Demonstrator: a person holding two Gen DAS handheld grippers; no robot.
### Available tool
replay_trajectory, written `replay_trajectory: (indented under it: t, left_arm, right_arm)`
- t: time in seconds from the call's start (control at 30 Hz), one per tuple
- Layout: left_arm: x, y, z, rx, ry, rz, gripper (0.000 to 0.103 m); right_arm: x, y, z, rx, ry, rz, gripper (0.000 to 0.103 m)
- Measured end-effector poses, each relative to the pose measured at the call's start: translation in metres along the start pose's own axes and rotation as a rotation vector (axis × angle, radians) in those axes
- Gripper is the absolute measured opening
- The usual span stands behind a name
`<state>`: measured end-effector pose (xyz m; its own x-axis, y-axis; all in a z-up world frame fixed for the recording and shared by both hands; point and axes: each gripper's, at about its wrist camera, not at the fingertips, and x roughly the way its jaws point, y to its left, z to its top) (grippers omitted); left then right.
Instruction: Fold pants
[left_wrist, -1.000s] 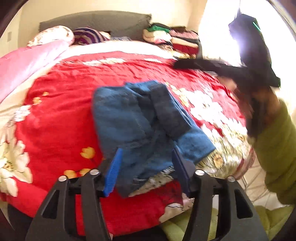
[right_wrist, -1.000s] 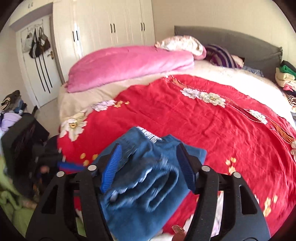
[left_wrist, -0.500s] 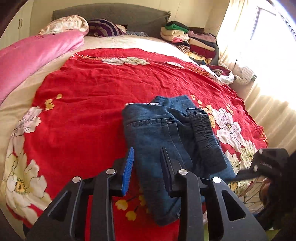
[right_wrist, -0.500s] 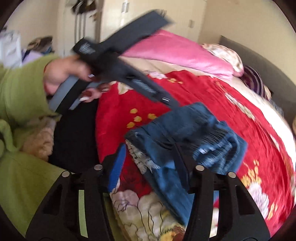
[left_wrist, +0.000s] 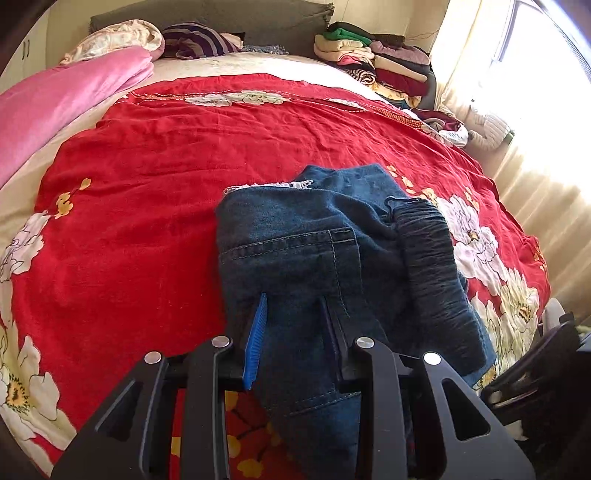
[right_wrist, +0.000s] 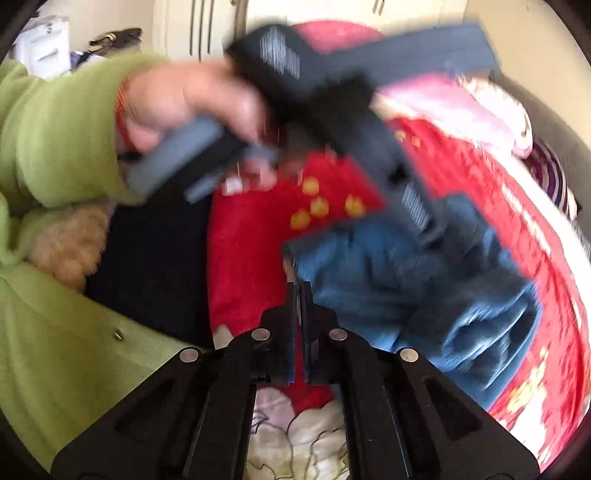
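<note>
Red floral bedspread (left_wrist: 155, 206) fills the bed, and the bunched dark blue denim pants (left_wrist: 317, 254) lie at its near edge. Left claw (left_wrist: 293, 332) sits on the denim, fingers apart with fabric between them. Right claw (right_wrist: 299, 291) is pressed together at the pants' edge, nothing visibly caught. Beyond: pink quilt (left_wrist: 62, 103), stacked folded clothes (left_wrist: 373, 59); the left hand (right_wrist: 184, 107) blurs across the right view.
</note>
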<state>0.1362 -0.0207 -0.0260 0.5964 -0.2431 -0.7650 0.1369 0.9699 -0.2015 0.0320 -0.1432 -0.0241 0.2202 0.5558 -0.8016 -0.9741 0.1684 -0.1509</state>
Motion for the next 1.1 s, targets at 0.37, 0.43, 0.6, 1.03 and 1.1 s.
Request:
replay_trajectory:
  t: [0.37,0.43,0.6,1.03,1.1]
  left_arm:
    - [-0.020,-0.008,-0.006,0.003,-0.053,0.007,0.030]
    - [-0.024,-0.010,-0.006,0.006,-0.060,0.014,0.033]
    - [-0.038,-0.015,-0.006,0.009,-0.091,0.030,0.042]
    - [-0.068,-0.019,-0.004,0.016,-0.165,0.064,0.067]
    - [-0.067,-0.018,-0.004,0.017,-0.169,0.079,0.070]
  right_arm:
    - [-0.050,-0.005,-0.013,0.178,-0.144,0.050,0.016]
    - [-0.067,-0.010,-0.013,0.203,-0.192,0.040,0.027]
    - [-0.103,-0.017,-0.006,0.257,-0.306,-0.025,0.046]
    - [-0.139,-0.059,-0.015,0.401,-0.460,-0.227,0.083]
    - [-0.133,-0.073,-0.020,0.459,-0.436,-0.262,0.083]
